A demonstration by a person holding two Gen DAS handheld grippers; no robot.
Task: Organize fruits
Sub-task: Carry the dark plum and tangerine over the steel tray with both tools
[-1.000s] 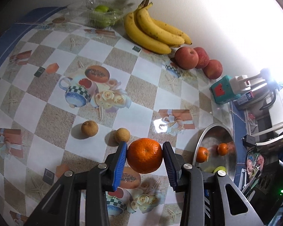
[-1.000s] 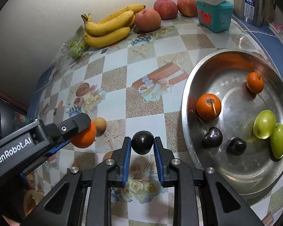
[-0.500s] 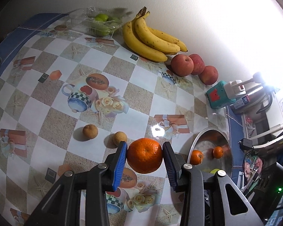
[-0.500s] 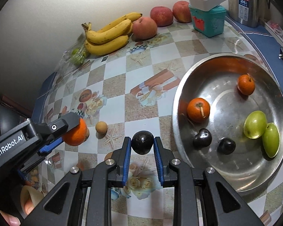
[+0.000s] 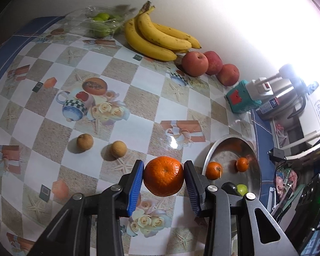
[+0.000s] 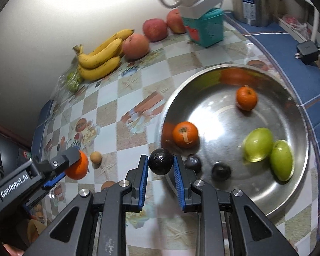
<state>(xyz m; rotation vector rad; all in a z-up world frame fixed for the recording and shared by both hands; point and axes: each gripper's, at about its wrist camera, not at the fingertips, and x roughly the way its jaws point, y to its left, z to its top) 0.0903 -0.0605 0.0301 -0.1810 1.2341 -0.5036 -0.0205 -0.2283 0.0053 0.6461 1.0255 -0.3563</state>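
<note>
Fruits are mid-transfer: the left gripper [image 5: 163, 178] is clamped on a glossy, dimpled orange [image 5: 163, 176], the right gripper [image 6: 161, 164] on a small dark round fruit [image 6: 160, 163], both above the table near the steel bowl [image 6: 296, 183] at its right edge. Best lower each well inside the rim before releasing, clear of the fruit already there.

1. Left gripper [image 5: 163, 179]: pitched steeply down, blue pads clamped on an orange [image 5: 163, 176].
2. Right gripper [image 6: 161, 164]: pitched steeply down, pads pinching a dark fruit [image 6: 161, 163].
</note>
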